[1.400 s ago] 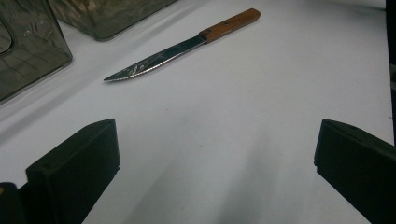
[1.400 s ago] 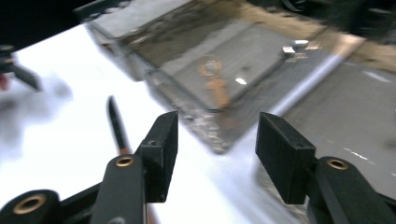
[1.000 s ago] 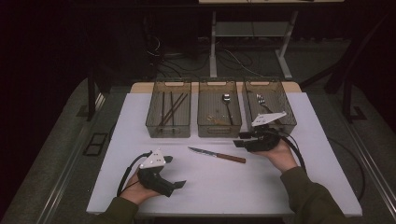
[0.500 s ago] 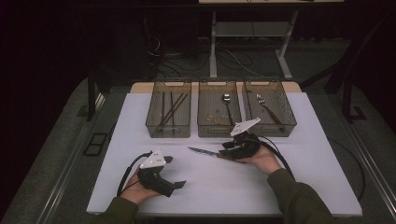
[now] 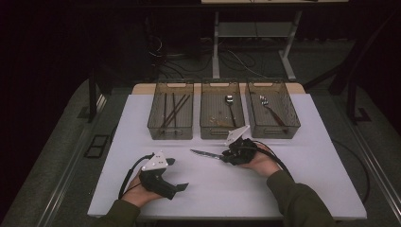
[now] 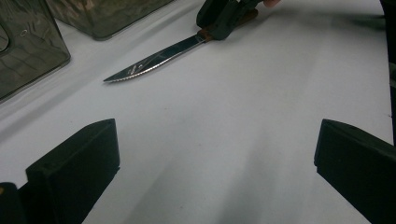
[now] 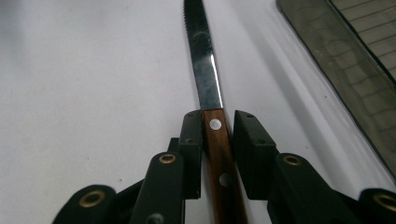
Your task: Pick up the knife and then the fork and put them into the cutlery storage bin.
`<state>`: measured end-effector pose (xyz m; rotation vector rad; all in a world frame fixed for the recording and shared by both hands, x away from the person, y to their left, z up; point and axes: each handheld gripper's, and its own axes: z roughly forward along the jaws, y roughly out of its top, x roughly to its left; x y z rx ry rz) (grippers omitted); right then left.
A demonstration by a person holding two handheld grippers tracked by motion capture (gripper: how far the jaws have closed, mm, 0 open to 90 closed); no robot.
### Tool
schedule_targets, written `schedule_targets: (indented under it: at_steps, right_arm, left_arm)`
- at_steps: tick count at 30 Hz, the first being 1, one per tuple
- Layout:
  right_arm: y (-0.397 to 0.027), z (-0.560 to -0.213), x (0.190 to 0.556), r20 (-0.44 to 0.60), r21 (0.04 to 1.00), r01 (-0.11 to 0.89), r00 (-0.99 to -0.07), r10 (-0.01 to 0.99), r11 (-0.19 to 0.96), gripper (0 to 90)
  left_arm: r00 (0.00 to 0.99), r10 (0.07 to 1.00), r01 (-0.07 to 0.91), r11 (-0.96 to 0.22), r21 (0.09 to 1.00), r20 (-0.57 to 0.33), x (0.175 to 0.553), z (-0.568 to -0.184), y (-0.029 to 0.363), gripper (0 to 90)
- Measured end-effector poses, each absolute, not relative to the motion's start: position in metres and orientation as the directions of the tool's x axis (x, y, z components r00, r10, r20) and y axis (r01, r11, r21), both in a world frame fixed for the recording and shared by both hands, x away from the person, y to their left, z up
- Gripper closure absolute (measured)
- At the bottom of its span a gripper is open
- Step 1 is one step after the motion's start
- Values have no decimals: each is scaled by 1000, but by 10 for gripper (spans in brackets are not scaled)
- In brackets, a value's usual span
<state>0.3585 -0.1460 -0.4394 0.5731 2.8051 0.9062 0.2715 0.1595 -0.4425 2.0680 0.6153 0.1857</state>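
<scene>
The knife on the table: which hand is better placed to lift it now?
Right. The right claw already has the knife handle between its jaws, which have just been closing. The left claw rests open, apart from the knife, nearer the person.

brown-handled knife, white table, black jaws

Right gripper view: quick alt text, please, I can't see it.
The right gripper straddles a knife's wooden handle, its fingers close on either side, a slight gap at the right one. The blade runs away over the white table; a bin stands at right.
</scene>
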Motion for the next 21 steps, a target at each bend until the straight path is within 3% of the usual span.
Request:
schedule_targets:
  at_steps: [6,21]
  right_arm:
    - [-137,-433,368,-5,505,298,-938,347,810,753]
    - [-94,-419,386,-3,181,261,-964,266,948,754]
  left_arm:
    - [864,492,349,-437,829,-105,272,-442,160,0]
    - [864,492,351,-441,826,-104,272,-442,159,0]
